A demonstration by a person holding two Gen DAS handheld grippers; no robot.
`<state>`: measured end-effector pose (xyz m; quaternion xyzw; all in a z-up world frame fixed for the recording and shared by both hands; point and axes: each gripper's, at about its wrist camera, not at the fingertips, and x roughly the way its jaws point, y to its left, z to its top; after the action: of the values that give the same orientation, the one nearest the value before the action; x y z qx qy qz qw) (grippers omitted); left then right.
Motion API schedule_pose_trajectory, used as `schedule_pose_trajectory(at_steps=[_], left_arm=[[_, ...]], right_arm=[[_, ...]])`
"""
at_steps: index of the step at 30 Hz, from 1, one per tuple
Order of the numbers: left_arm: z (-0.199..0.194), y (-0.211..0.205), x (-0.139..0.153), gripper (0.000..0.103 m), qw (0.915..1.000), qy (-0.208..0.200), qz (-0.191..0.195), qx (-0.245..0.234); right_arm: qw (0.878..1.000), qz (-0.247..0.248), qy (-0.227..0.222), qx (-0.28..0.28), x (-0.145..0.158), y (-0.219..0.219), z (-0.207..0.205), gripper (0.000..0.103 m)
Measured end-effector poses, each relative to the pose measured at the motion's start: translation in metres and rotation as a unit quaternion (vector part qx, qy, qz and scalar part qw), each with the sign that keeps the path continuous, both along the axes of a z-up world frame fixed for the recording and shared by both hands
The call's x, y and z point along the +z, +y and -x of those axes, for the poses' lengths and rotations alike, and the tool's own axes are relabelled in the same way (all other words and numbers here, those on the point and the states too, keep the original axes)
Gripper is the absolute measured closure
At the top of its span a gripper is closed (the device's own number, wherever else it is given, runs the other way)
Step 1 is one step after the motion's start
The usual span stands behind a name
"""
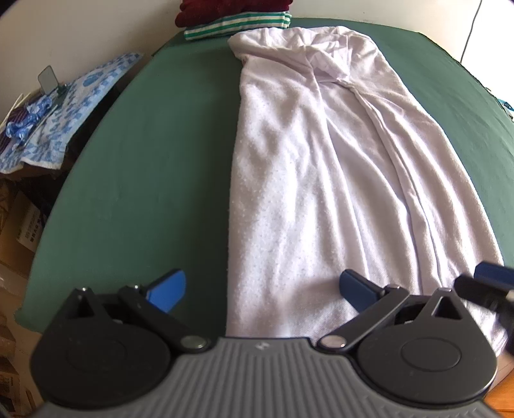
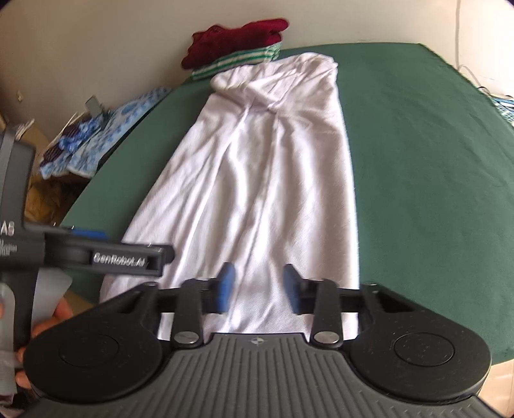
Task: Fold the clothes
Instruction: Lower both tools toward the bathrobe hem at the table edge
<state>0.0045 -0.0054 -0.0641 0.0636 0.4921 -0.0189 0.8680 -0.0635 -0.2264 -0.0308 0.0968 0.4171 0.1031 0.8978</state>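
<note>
A white garment [image 1: 321,167] lies lengthwise on the green table [image 1: 154,154], folded into a long strip with its sleeves tucked in at the far end. It also shows in the right wrist view [image 2: 266,167]. My left gripper [image 1: 261,291] is wide open and empty over the garment's near left edge. My right gripper [image 2: 258,287] is open and empty above the garment's near hem. The right gripper's blue fingertip [image 1: 494,276] shows at the right of the left wrist view. The left gripper body [image 2: 96,254] shows at the left of the right wrist view.
A stack of folded clothes, dark red [image 1: 234,11] on green-and-white striped [image 1: 237,25], sits at the table's far edge. A blue patterned cloth [image 1: 70,99] with small items lies on a surface to the left. Cardboard boxes [image 1: 19,231] stand below it.
</note>
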Motion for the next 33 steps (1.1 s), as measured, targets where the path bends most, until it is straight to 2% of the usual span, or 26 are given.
schedule_pose_trajectory(at_steps=[3,6,9,10,19,22,24,26,29,31,33], left_arm=[[0.0,-0.002,0.001,0.001,1.0,-0.002,-0.006,-0.004],[0.001,-0.003,0.003,0.009,1.0,-0.001,0.001,-0.008],[0.002,-0.006,0.008,0.029,0.9998,-0.003,0.01,-0.016],[0.002,-0.009,0.009,0.041,0.9998,-0.003,0.009,-0.019],[0.004,-0.008,0.011,0.043,0.9999,0.004,0.011,-0.007],[0.005,-0.008,0.012,0.042,0.9999,0.007,0.012,-0.004],[0.006,-0.008,0.012,0.036,0.9999,0.006,0.013,-0.002],[0.008,-0.008,0.014,0.019,0.9999,0.005,0.014,-0.002],[0.012,-0.007,0.017,0.009,0.9999,0.0,0.016,-0.004],[0.018,-0.004,0.017,0.004,0.9998,0.002,0.013,-0.012],[0.026,0.0,0.016,0.004,0.9998,0.004,0.005,-0.021]], right_arm=[[1.0,0.003,-0.011,-0.014,0.001,-0.01,0.002,0.078],[1.0,0.01,-0.023,-0.017,0.002,-0.014,0.008,0.08],[0.999,0.016,-0.028,-0.015,0.003,-0.015,0.011,0.08],[0.999,0.018,-0.029,-0.015,0.003,-0.015,0.012,0.08],[0.999,0.008,-0.029,-0.025,0.004,-0.022,0.017,0.074],[0.999,0.003,-0.031,-0.027,0.005,-0.024,0.019,0.072],[0.999,0.002,-0.031,-0.026,0.005,-0.025,0.019,0.07],[0.999,0.001,-0.031,-0.023,0.005,-0.026,0.02,0.067],[0.999,0.006,-0.033,-0.017,0.006,-0.027,0.023,0.064],[0.999,0.013,-0.033,-0.014,0.007,-0.029,0.025,0.063],[0.999,0.024,-0.034,-0.009,0.007,-0.03,0.027,0.062]])
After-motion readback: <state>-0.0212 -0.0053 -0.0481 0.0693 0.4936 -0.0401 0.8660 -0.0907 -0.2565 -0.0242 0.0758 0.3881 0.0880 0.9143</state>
